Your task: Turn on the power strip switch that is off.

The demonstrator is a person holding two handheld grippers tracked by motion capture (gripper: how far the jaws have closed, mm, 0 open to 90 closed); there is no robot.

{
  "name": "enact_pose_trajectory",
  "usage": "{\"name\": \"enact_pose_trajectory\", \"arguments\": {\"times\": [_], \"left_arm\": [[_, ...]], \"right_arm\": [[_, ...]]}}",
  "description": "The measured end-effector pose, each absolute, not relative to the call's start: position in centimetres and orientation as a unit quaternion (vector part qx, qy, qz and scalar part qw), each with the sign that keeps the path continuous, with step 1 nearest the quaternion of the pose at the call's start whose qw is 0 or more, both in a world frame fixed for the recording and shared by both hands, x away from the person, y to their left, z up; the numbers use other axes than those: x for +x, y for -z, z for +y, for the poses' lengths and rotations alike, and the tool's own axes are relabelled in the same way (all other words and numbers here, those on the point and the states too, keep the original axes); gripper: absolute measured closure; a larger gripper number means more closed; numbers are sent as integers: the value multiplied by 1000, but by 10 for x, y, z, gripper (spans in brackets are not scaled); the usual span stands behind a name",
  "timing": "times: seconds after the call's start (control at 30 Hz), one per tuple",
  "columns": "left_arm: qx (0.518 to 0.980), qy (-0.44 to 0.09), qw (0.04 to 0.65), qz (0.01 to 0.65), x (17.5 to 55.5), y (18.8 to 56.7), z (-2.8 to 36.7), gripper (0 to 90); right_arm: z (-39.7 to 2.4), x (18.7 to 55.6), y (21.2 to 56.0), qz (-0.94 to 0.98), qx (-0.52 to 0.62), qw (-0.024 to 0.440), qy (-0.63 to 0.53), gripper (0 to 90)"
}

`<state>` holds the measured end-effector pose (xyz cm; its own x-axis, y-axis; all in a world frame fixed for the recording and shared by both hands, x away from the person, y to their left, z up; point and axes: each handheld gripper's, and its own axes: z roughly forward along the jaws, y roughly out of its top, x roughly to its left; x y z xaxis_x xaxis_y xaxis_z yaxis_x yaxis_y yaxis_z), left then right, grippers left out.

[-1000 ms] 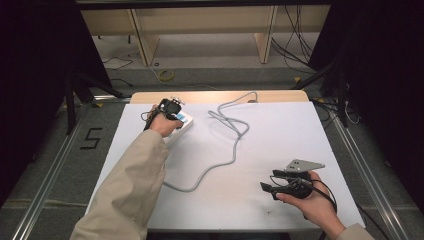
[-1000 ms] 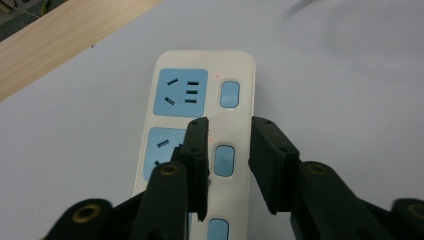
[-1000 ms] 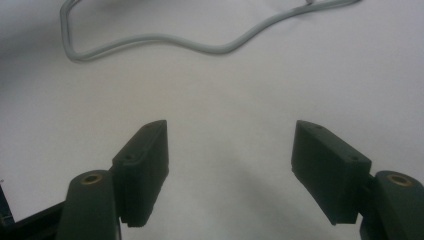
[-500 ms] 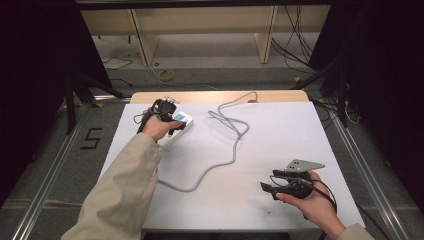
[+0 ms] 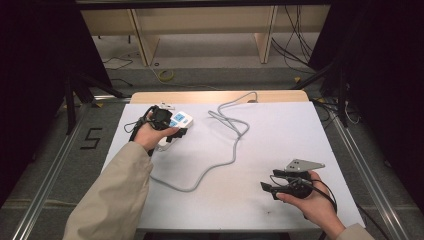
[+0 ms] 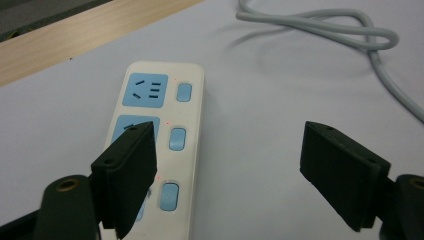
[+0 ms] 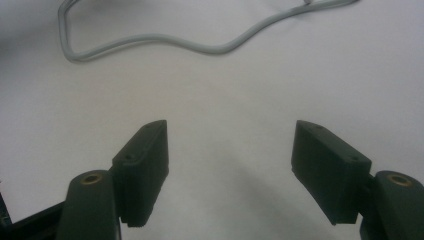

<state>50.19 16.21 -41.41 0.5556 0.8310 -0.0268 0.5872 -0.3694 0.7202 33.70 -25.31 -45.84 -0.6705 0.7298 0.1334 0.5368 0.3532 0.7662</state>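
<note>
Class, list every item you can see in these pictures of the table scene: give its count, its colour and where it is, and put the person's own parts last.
White plastic power strip with blue sockets and blue switches: one, white and blue, lying at the table's far left, under the left gripper.
Grey cable: one, light grey, looping across the table's middle to the far edge.
White-topped table with a wooden far edge: one, white.
Left gripper: one, black; its jaws have just been opening, nothing clamped.
Right gripper: one, black, jaws open above bare table at near right.
Beige sleeve: one, on the left forearm.

High overhead and two close jaw-level views, perhaps all sharing the grey cable (image 5: 231, 150).
</note>
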Motion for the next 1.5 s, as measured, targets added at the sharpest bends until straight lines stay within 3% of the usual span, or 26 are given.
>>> {"name": "enact_pose_trajectory", "arguments": {"times": [0.87,1.5], "left_arm": [[813,-173,396,390,419,425,168,215],[840,-183,370,353,366,458,178,207]], "right_arm": [[-254,339,460,813,392,118,-415,312],[-254,338,460,815,388,118,-414,310]]}}
